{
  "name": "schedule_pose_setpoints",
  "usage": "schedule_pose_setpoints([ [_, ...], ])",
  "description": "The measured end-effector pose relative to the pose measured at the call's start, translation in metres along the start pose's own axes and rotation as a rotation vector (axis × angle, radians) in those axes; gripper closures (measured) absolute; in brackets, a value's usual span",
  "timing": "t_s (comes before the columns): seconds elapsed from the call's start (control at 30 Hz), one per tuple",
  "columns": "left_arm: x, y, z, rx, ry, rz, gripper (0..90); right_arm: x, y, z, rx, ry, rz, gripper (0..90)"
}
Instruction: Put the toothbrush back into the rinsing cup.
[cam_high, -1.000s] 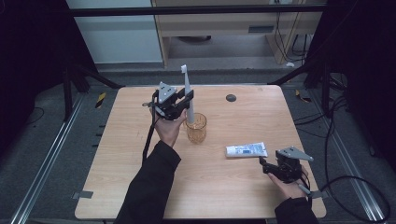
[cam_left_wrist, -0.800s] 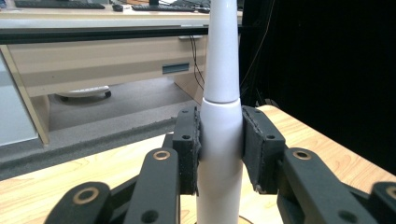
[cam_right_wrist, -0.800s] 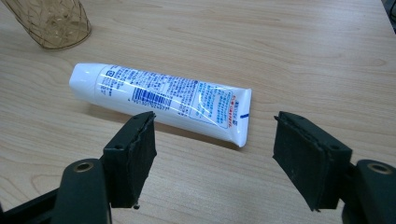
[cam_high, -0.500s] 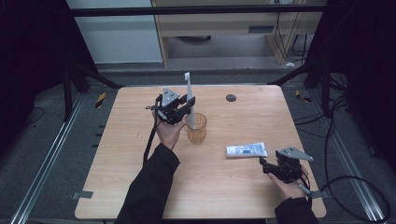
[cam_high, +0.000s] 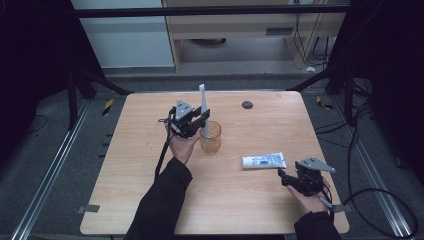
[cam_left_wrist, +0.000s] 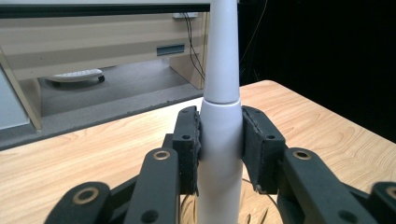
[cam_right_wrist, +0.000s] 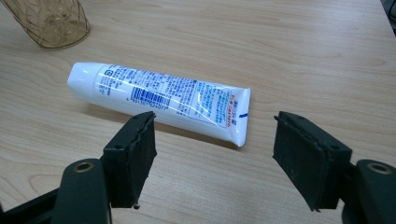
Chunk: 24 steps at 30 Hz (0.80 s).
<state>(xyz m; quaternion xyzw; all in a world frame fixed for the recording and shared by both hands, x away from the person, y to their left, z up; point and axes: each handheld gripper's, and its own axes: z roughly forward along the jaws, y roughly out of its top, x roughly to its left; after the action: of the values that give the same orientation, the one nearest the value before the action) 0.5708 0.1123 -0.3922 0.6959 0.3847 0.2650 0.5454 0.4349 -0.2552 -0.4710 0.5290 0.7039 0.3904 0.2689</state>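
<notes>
My left gripper (cam_high: 199, 120) (cam_left_wrist: 219, 140) is shut on a white electric toothbrush (cam_high: 203, 107) (cam_left_wrist: 221, 116), held upright with its lower end inside an amber glass cup (cam_high: 210, 137) near the table's middle. The pads press on the handle from both sides. A white toothpaste tube (cam_high: 264, 160) (cam_right_wrist: 161, 95) lies flat on the wooden table (cam_high: 250, 200) to the right of the cup. My right gripper (cam_high: 285, 177) (cam_right_wrist: 215, 158) stands open just short of the tube's crimped end, with nothing between its pads. The cup's base (cam_right_wrist: 53, 21) shows at the top left of the right gripper view.
A small dark round disc (cam_high: 247, 105) lies near the table's far edge. Beyond the table are a pale cabinet (cam_high: 125, 40) and a wooden desk (cam_high: 240, 25). Cables (cam_high: 380, 200) trail on the floor at the right.
My left gripper has sunk with the toothbrush, bringing its lower end down into the cup. The right gripper has stayed still.
</notes>
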Motion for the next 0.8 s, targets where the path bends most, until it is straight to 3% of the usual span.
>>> schedule_pose_setpoints([
  [0.8, 0.000, -0.026, 0.003, 0.029, -0.016, -0.017, 67.4, 0.000, 0.000, 0.000, 0.002, -0.002, 0.000, 29.7],
])
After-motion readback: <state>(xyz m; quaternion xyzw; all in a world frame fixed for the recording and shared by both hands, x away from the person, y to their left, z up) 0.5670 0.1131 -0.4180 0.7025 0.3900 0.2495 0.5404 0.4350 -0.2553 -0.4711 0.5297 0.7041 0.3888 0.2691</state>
